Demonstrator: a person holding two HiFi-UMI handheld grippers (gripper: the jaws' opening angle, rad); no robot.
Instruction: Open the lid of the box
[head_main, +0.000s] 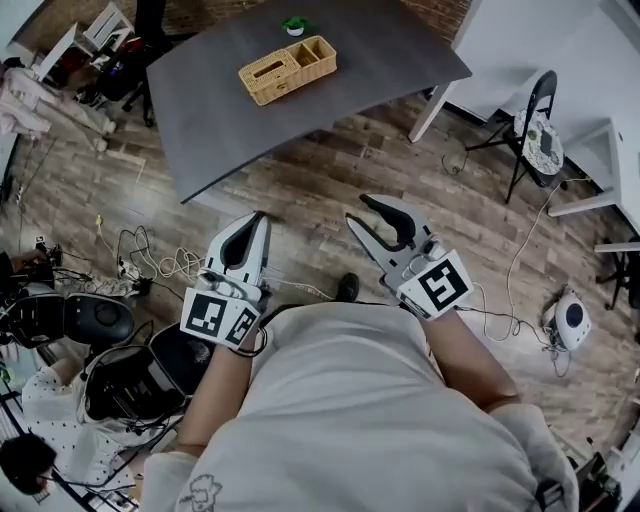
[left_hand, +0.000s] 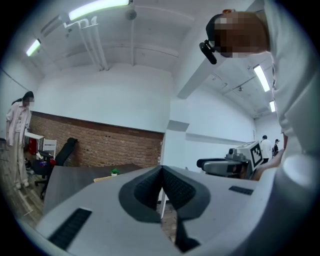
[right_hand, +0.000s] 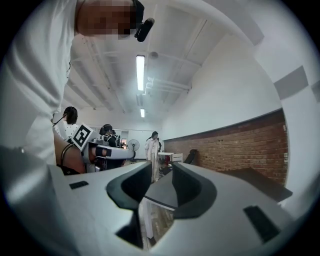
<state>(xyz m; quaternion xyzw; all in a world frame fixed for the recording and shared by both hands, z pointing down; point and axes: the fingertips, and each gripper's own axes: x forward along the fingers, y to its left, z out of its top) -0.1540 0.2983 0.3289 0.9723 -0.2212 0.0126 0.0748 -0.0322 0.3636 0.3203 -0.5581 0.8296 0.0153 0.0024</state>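
Where the box is: the box (head_main: 287, 68) sits on the dark grey table (head_main: 370, 60), toward its far side. It's well apart from both grippers, which hang over the wood floor (head_main: 330, 180) close to the person's body.

Left gripper: the left gripper (head_main: 259, 220) has its jaws pressed together at the tips, with nothing between them.

Right gripper: the right gripper (head_main: 358, 210) has its jaws spread, and there's just empty air in the gap.

How the box looks: it's tan, woven and rectangular. The bigger part has a flat lid with what looks like a slot in it, and the right end looks like open compartments. The lid is down, so nothing's been done to it yet.

What could go wrong #1: a woven box looks pretty light, so I'd guess pulling the lid up without pinning the body just lifts or drags the whole thing.

What could go wrong #2: the little green plant (head_main: 294, 25) sits just behind the box, and a push from the near side could knock it over.

What could go wrong #3: loose cables (head_main: 160, 265) lie on the floor to the left, so stepping toward the table on that side could snag a foot.
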